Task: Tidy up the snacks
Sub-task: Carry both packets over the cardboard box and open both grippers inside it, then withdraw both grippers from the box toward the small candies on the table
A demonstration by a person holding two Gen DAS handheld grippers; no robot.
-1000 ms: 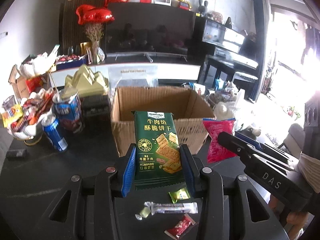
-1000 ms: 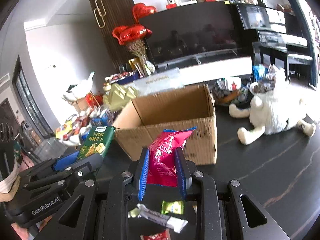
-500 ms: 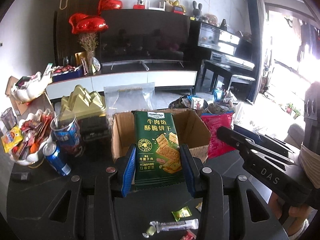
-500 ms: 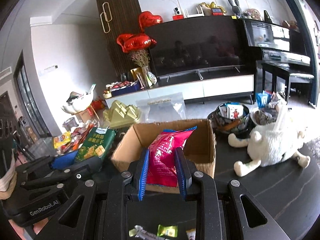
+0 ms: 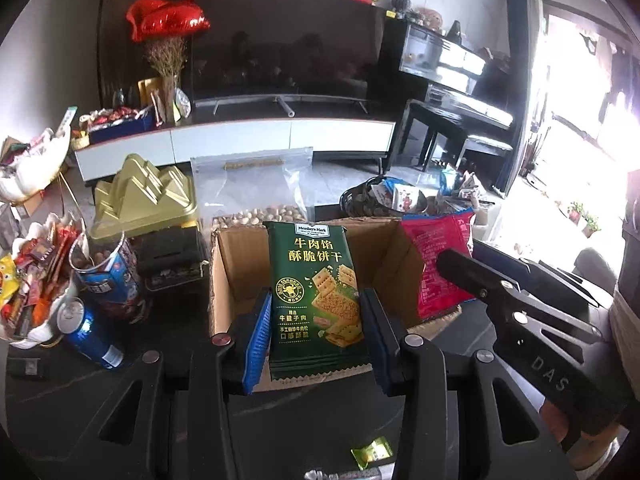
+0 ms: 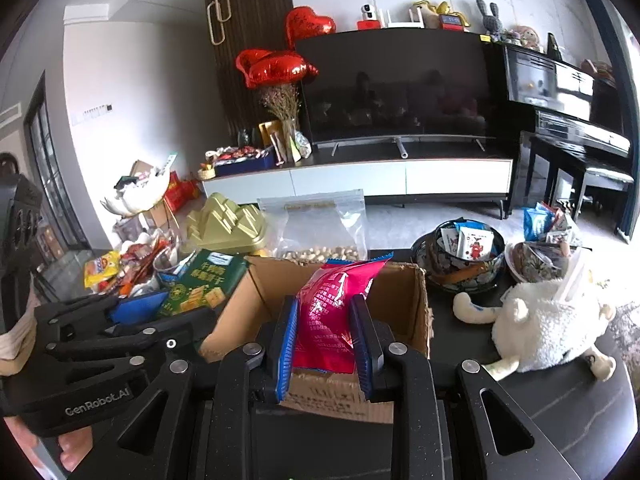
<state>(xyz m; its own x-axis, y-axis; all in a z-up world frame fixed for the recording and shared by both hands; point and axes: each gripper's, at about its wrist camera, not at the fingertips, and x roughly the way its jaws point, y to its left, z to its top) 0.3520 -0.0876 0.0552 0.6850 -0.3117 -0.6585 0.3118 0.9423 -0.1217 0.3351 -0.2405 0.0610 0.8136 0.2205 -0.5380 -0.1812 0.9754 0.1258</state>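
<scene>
Mid-task: left gripper [image 5: 314, 334] clamps green cracker pack [image 5: 314, 292], right gripper [image 6: 324, 340] clamps pink snack bag [image 6: 334, 312], both held over open cardboard box [image 6: 404, 300], which looks empty. Left: drop both in; loose candy [image 5: 372, 451] on dark worktop [image 5: 80, 392]. Cluttered living rm, TV [image 6: 396, 88], piano behind.

Left gripper [image 5: 316, 332] tipped forward and downward, blue-padded jaws clamped on the flanks of an upright green cracker pack [image 5: 316, 300]. Right gripper [image 6: 325, 344] alongside, likewise angled down, jaws pinched narrow on a pink snack bag [image 6: 332, 316]. Both raised above the tabletop, side by side, near each other. Fingers [image 6: 74, 450] of the left hand wrapped under its black handle.
</scene>
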